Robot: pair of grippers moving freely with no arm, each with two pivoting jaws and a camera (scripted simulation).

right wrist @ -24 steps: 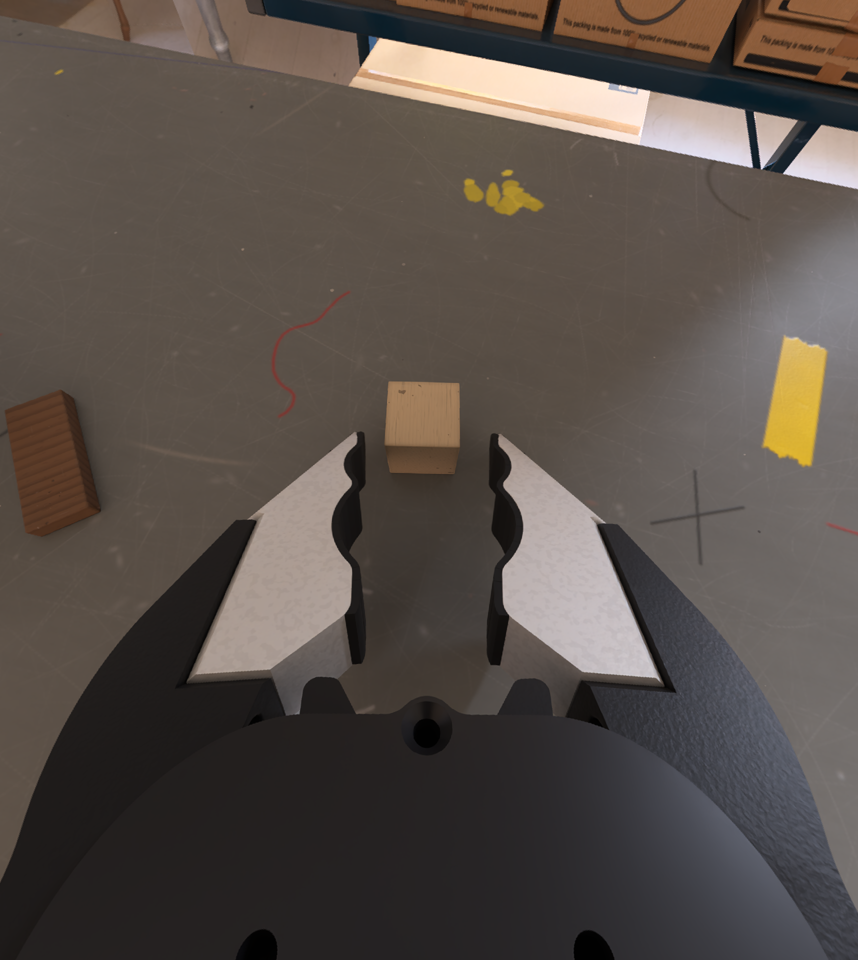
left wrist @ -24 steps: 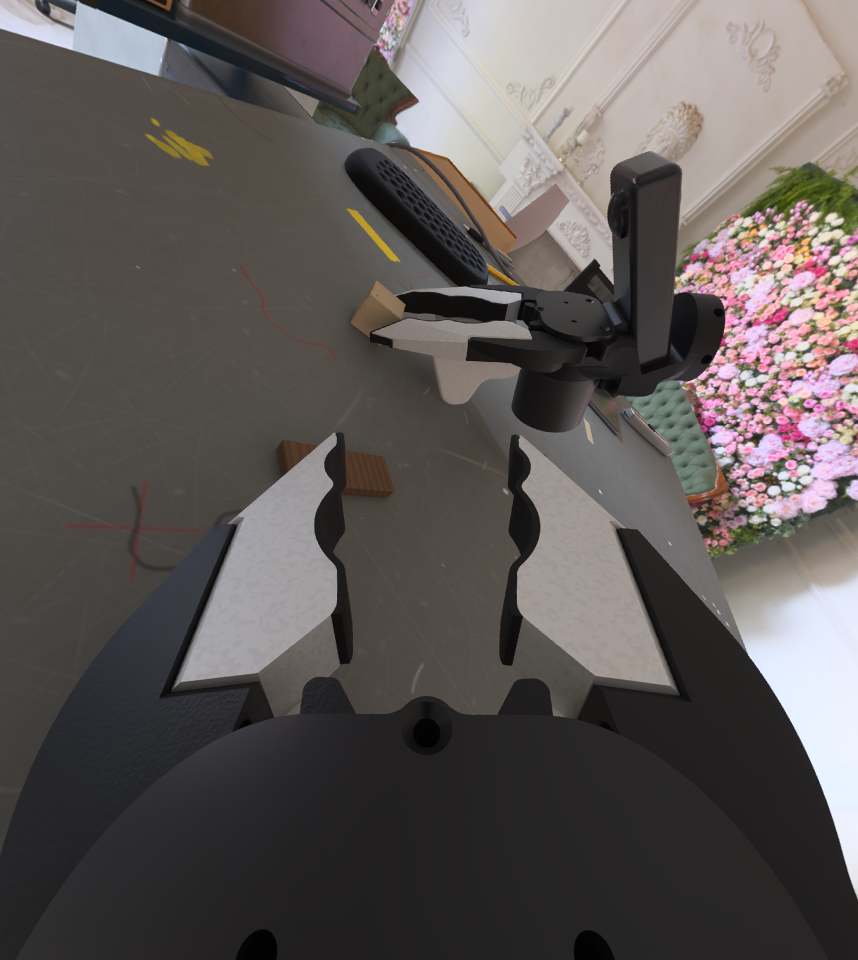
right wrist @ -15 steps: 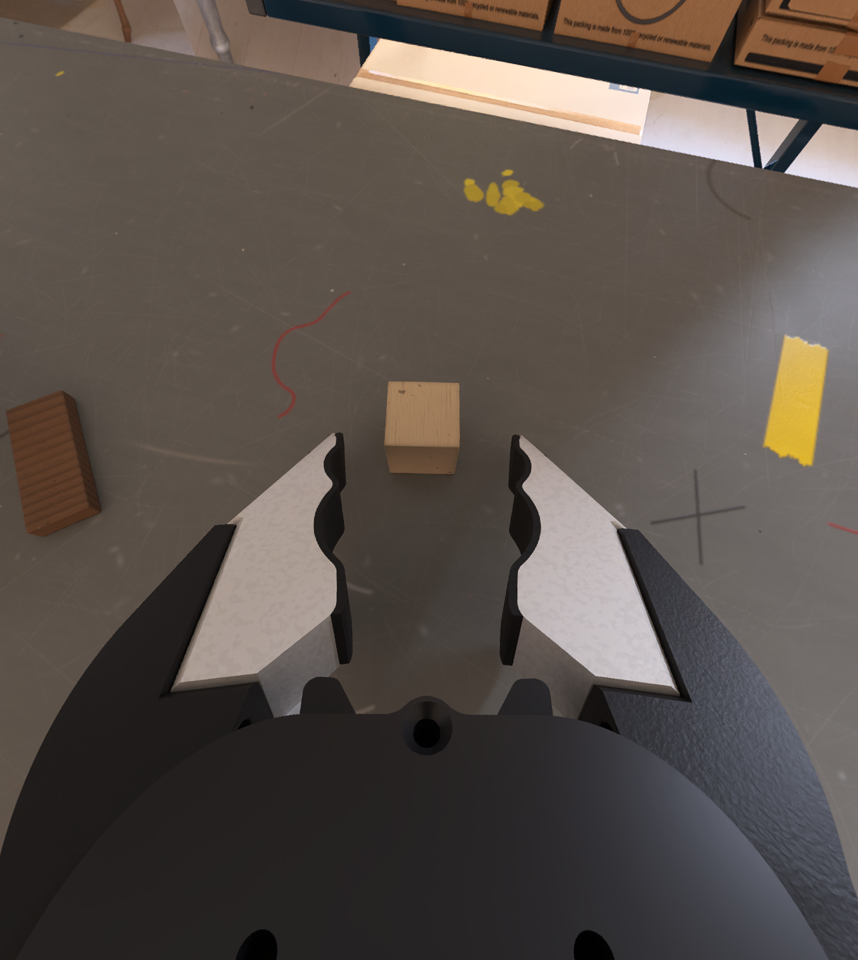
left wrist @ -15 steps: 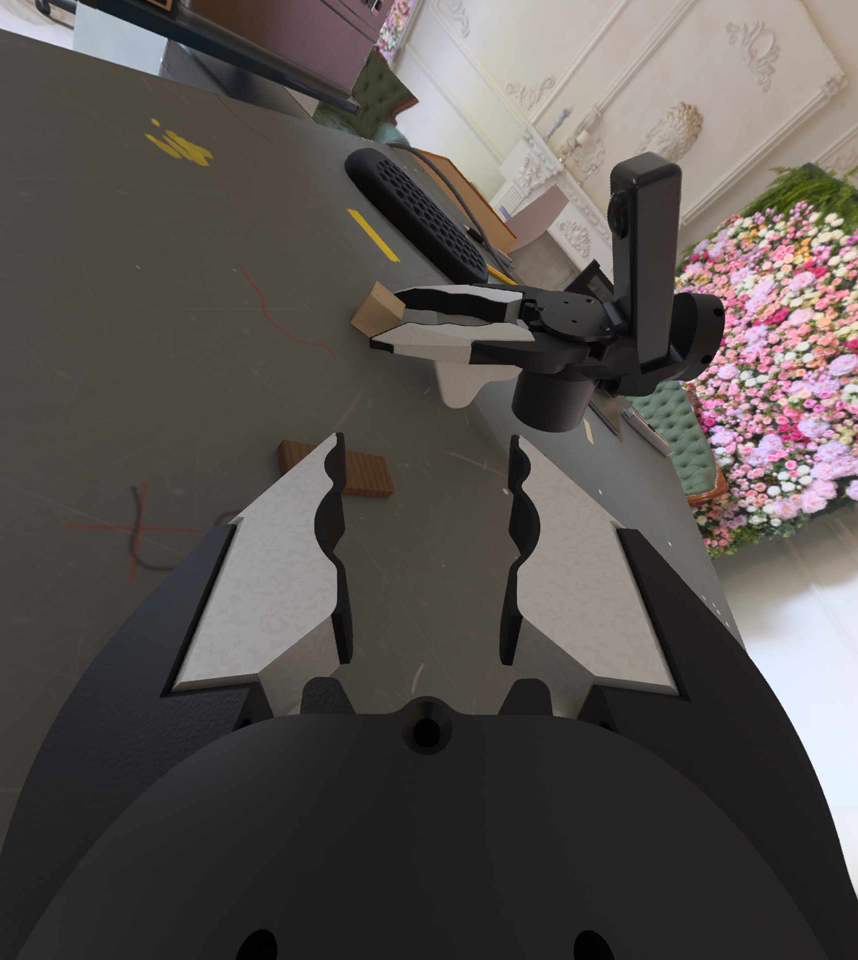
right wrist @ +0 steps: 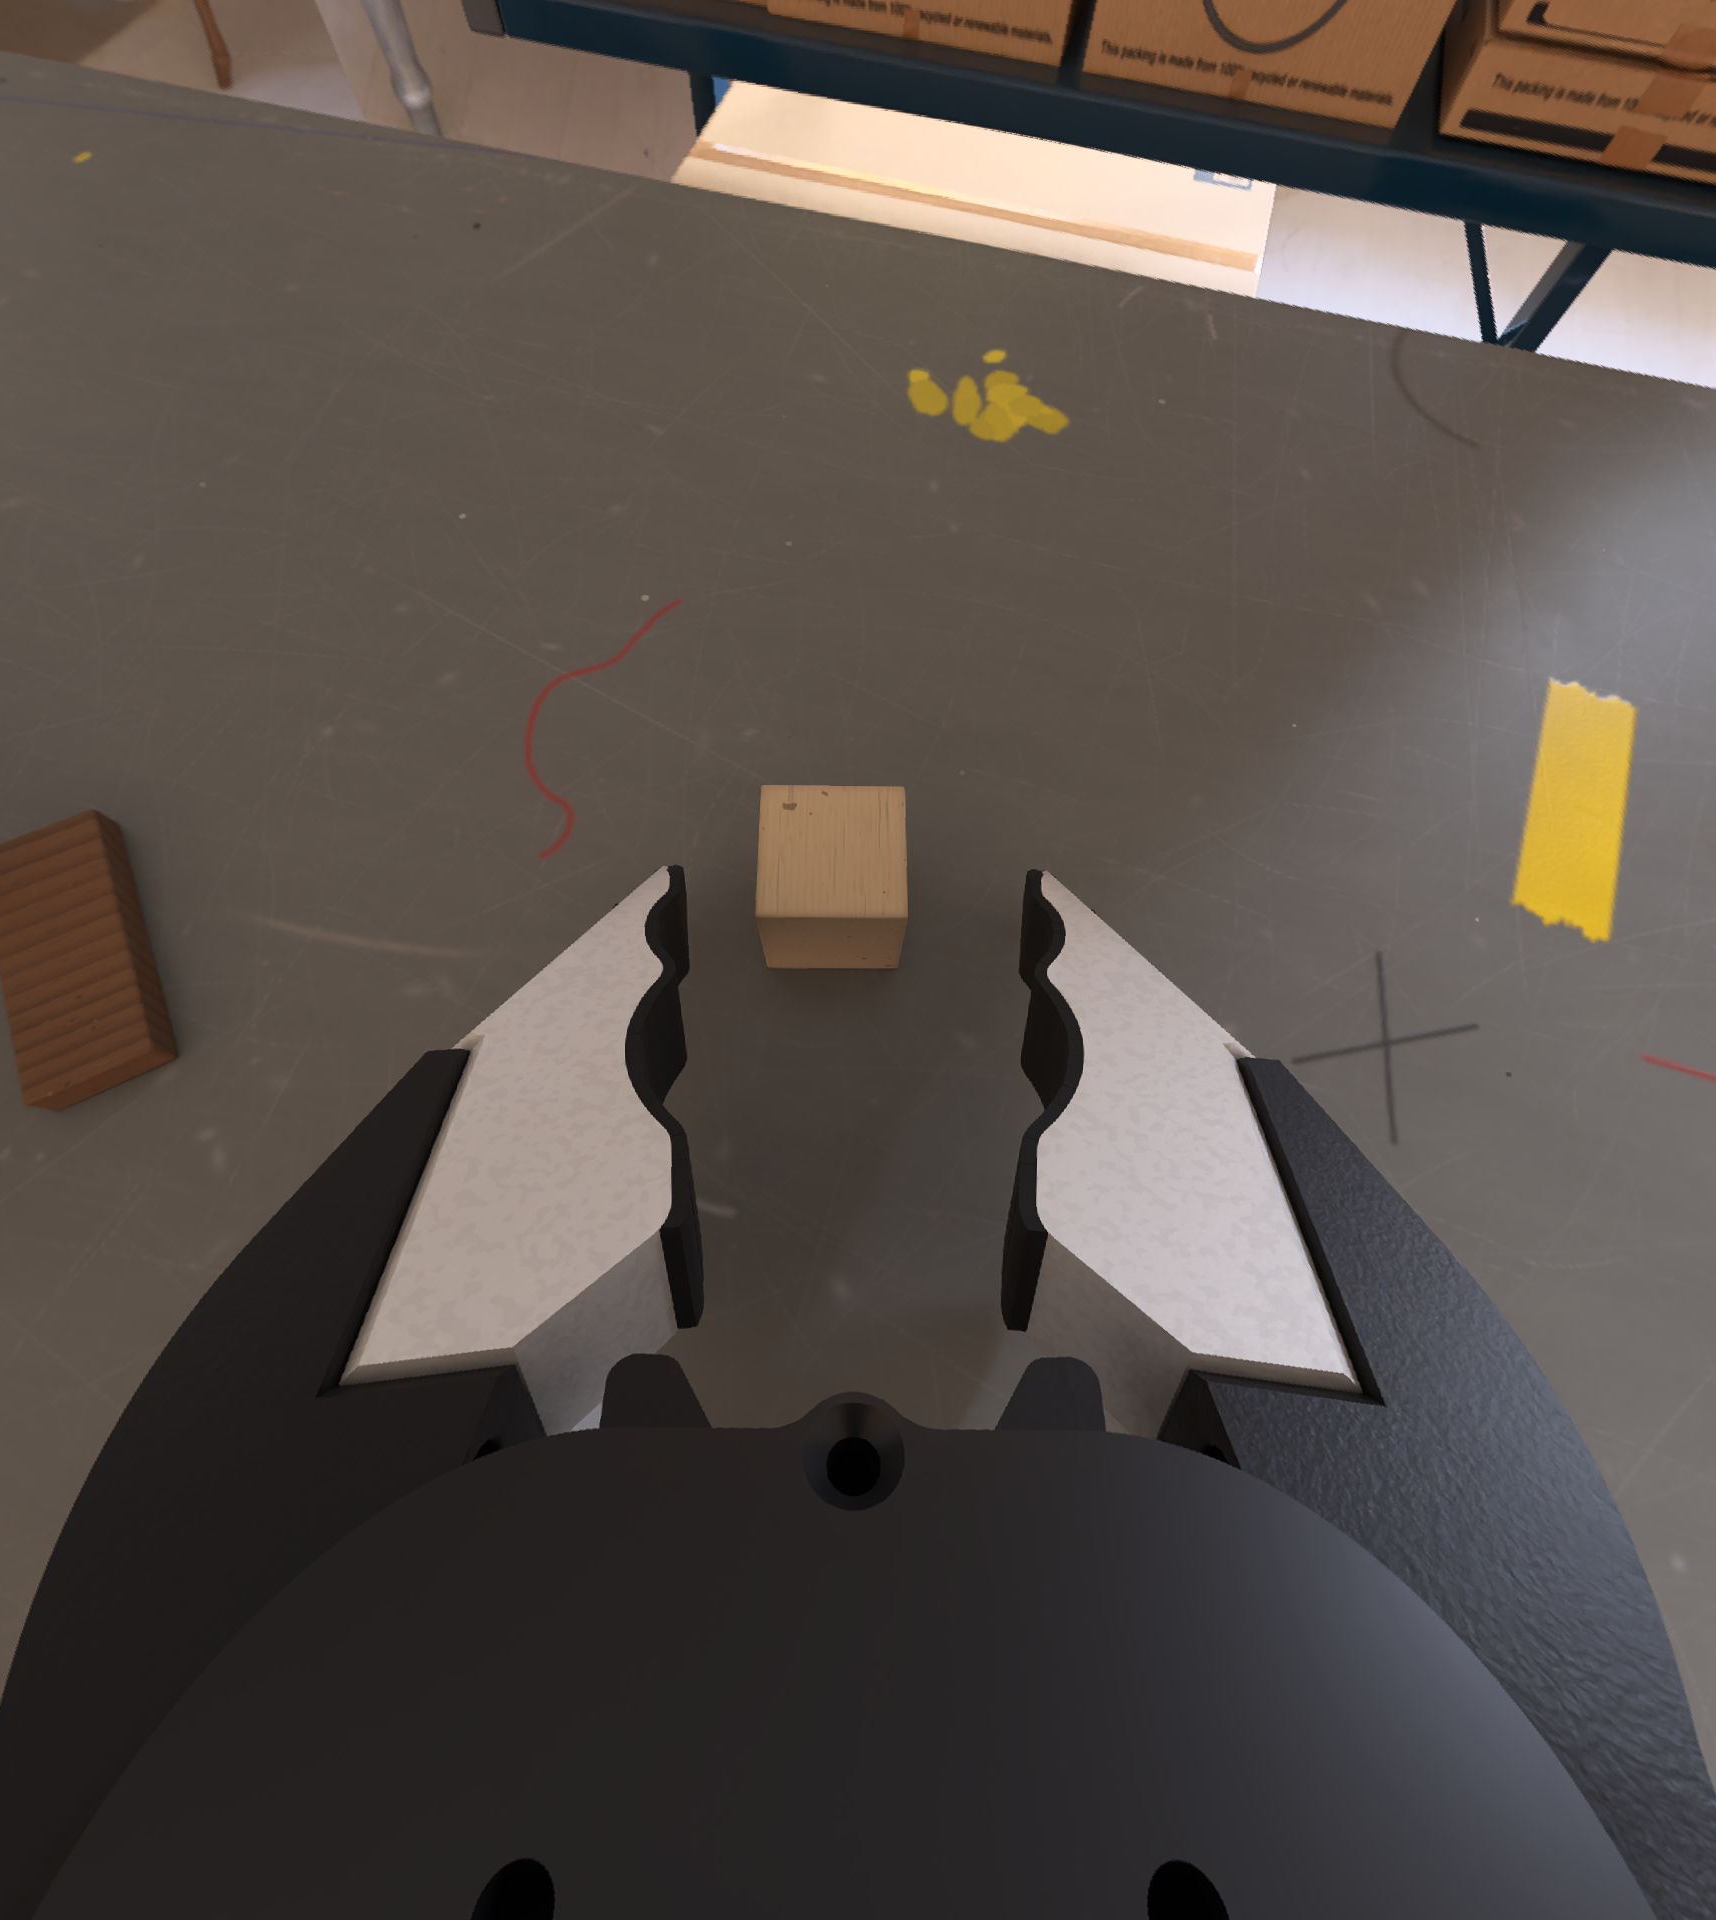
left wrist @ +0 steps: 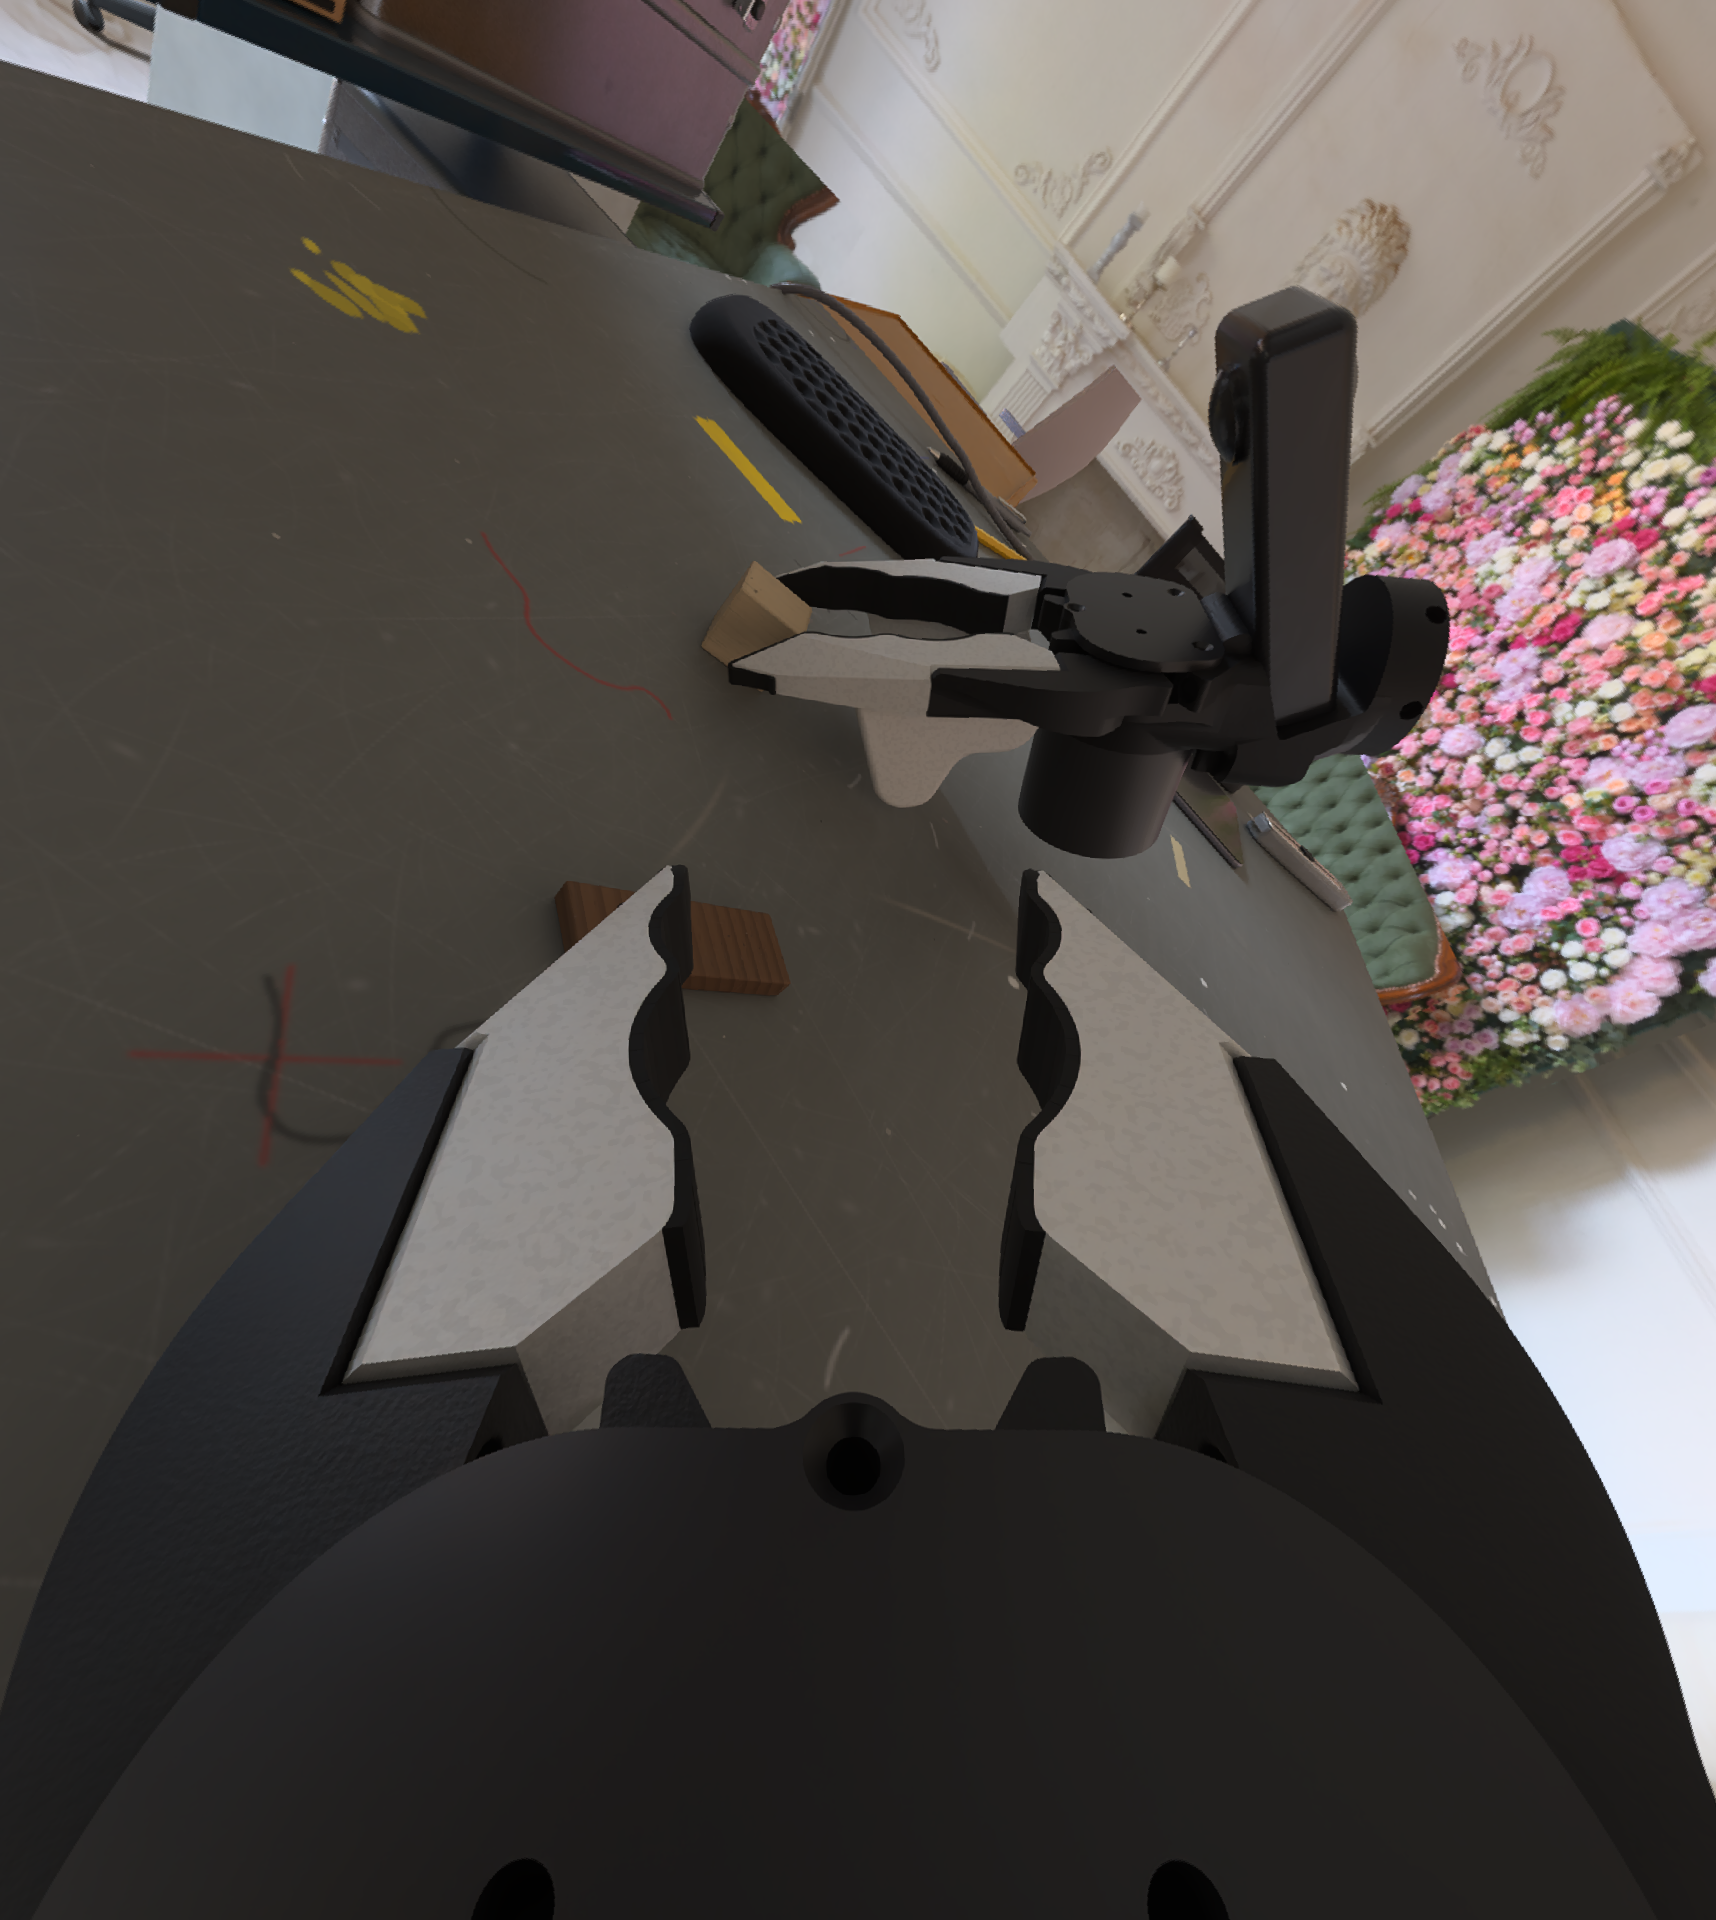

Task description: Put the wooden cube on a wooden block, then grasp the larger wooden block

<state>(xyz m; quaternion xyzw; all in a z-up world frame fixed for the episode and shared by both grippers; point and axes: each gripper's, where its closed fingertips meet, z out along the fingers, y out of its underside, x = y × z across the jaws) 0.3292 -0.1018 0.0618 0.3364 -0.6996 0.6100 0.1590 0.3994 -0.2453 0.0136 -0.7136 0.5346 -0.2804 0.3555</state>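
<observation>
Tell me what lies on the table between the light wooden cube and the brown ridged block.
Nothing solid. In the right wrist view, only bare grey table with a red squiggle drawn on it separates the cube from the block.

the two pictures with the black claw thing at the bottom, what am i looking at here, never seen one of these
Each picture comes from a camera mounted on a gripper, looking forward along its two fingers. The black and white shape at the bottom is that gripper itself.

In the right wrist view, the right gripper is open, its fingers on either side of a pale wooden cube that sits on the grey table, not yet gripped. A darker ribbed wooden block lies flat to the left.

In the left wrist view, the left gripper is open and empty. The same block lies just ahead, and farther off you see the other gripper from the side. Nothing is held.
</observation>
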